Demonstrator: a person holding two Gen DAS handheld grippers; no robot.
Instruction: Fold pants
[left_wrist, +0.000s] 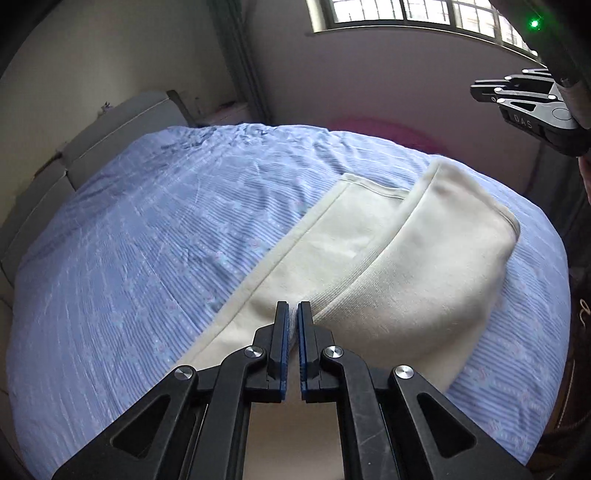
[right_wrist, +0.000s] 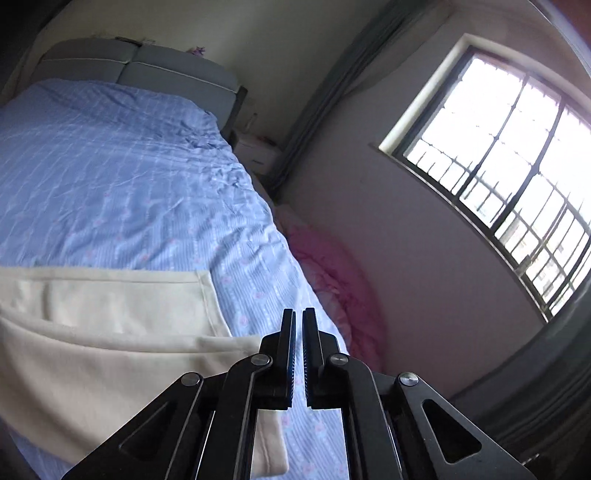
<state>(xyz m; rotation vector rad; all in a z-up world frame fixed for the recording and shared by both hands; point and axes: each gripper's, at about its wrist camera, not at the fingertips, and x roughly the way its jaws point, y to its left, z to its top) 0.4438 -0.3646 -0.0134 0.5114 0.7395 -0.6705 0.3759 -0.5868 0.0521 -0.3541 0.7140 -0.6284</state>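
Note:
Cream pants (left_wrist: 424, 258) lie folded over on the blue striped bed sheet (left_wrist: 147, 240), the upper layer doubled back across the lower one. My left gripper (left_wrist: 293, 308) hovers over their near end, shut, with only a thin slit between the pads and no cloth in it. At the upper right of the same view my right gripper (left_wrist: 476, 92) hangs in the air, raised above the bed. In the right wrist view the right gripper (right_wrist: 299, 314) is shut and holds nothing. It sits over the bed's right edge, beside the pants (right_wrist: 92, 332).
The sheet (right_wrist: 129, 166) stretches back to a grey padded headboard (right_wrist: 140, 62). A white nightstand (right_wrist: 258, 151) and a curtain stand in the corner. Something pink (right_wrist: 332, 266) lies on the floor between bed and wall, below a barred window (right_wrist: 498, 166).

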